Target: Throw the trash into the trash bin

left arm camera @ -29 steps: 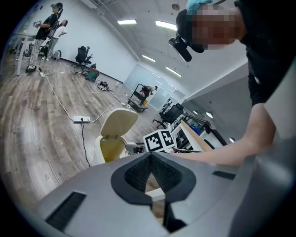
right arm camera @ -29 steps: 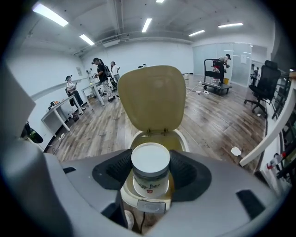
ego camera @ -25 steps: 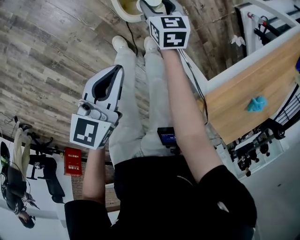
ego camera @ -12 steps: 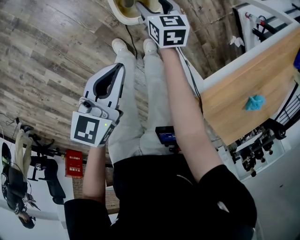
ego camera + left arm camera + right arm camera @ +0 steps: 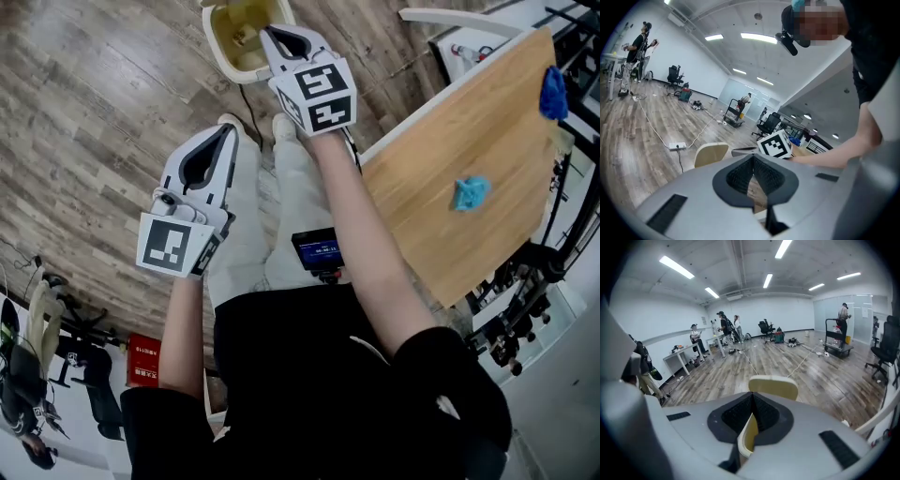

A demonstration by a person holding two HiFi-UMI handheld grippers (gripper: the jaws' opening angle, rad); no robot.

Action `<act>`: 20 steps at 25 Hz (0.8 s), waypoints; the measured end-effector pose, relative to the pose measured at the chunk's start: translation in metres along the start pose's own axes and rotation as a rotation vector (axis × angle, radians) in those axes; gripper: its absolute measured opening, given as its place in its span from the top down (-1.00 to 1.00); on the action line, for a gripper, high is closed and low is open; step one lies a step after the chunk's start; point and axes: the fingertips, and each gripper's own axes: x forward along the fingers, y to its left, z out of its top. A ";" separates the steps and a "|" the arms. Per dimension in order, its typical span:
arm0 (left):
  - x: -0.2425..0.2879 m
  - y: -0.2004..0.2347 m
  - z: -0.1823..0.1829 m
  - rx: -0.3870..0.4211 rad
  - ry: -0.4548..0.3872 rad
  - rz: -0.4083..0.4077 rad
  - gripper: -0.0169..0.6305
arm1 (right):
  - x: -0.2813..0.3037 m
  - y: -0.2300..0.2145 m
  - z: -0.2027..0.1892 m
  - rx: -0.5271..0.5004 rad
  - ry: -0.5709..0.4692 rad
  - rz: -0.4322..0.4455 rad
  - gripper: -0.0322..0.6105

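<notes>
My left gripper point(image 5: 223, 133) and right gripper point(image 5: 273, 34) jaws sit closed, empty, by the trash bin point(image 5: 214, 45); I judge two blue wads point(image 5: 469, 193) on the tabletop point(image 5: 431, 234) need binning.

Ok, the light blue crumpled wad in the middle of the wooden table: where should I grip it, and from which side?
I'd take the light blue wad across its bulging middle, coming straight down from above: it lies low and alone on the wooden table, with no handle or edge to hook. The right gripper is shut, so open it first.
</notes>
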 end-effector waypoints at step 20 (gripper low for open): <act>-0.095 -0.124 0.185 0.358 -0.321 0.000 0.92 | -0.299 0.132 0.218 -0.189 -0.547 0.116 0.91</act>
